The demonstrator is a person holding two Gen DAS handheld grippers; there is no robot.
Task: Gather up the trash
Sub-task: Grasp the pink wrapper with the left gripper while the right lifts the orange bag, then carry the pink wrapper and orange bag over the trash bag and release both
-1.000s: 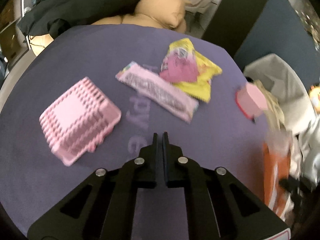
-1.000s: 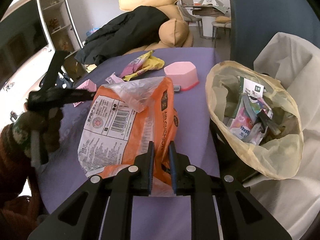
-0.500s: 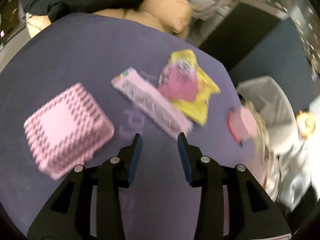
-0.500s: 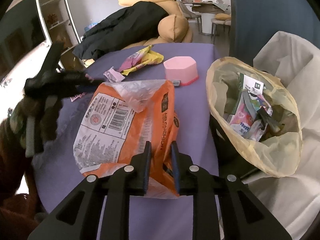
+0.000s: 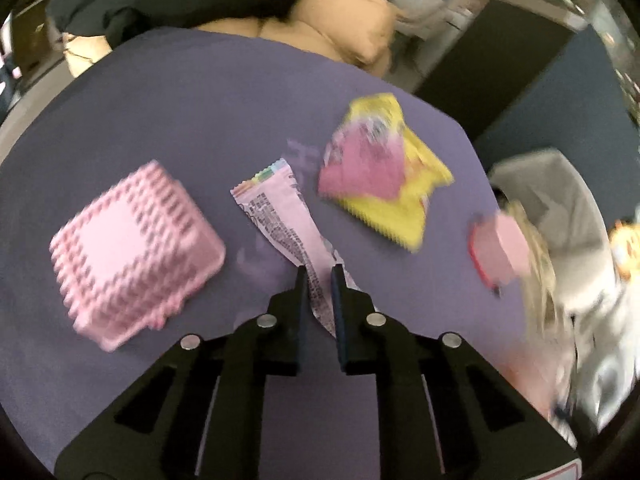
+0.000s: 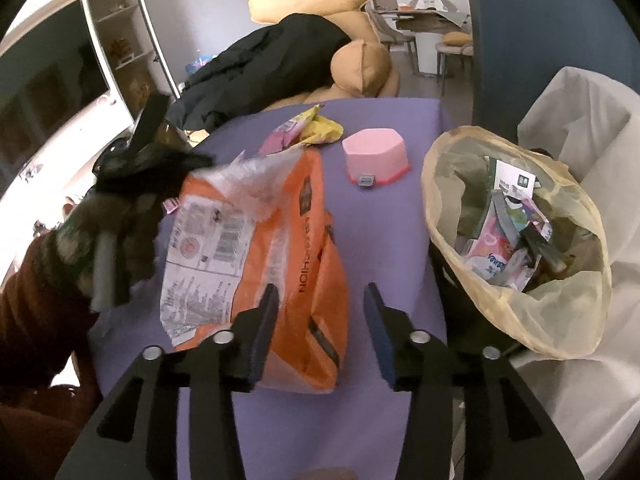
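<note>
A: How were the fingers set, and where did the trash lie?

B: The left gripper point(image 5: 319, 270) had its fingers a narrow gap apart, with the near end of the long pale-pink printed wrapper point(image 5: 286, 224) running between them; whether they pinched it I could not tell. The right gripper point(image 6: 319, 306) stood wide open, its left finger over the lower part of the crumpled orange plastic snack bag point(image 6: 272, 256), its right finger over bare cloth. I could not tell whether the left finger touched the bag.

A: And room around them?

B: Left of the wrapper, apart from it, sat a pink ribbed plastic tray point(image 5: 134, 254), upside down. Beyond the wrapper, near but not touching, lay a yellow and pink foil packet point(image 5: 380, 176). A small pink faceted tub with a red rim point(image 5: 500, 250), inverted, stood close to the right edge of the purple tabletop point(image 5: 208, 92). Just off that edge hung the beige translucent bin liner point(image 6: 576, 332), mouth open, wrappers and cartons inside. The orange bag lay well inside the edge, with a strip of bare cloth between it and the liner.

A: The surroundings?

B: The tabletop was covered in plain purple cloth. Behind its far edge were tan cushions point(image 6: 360, 64) with a black garment point(image 6: 280, 56) thrown across them. White shelving point(image 6: 116, 12) stood at the left, a dark blue panel point(image 6: 532, 28) at the right, and white fabric point(image 6: 580, 112) was draped behind the liner.
</note>
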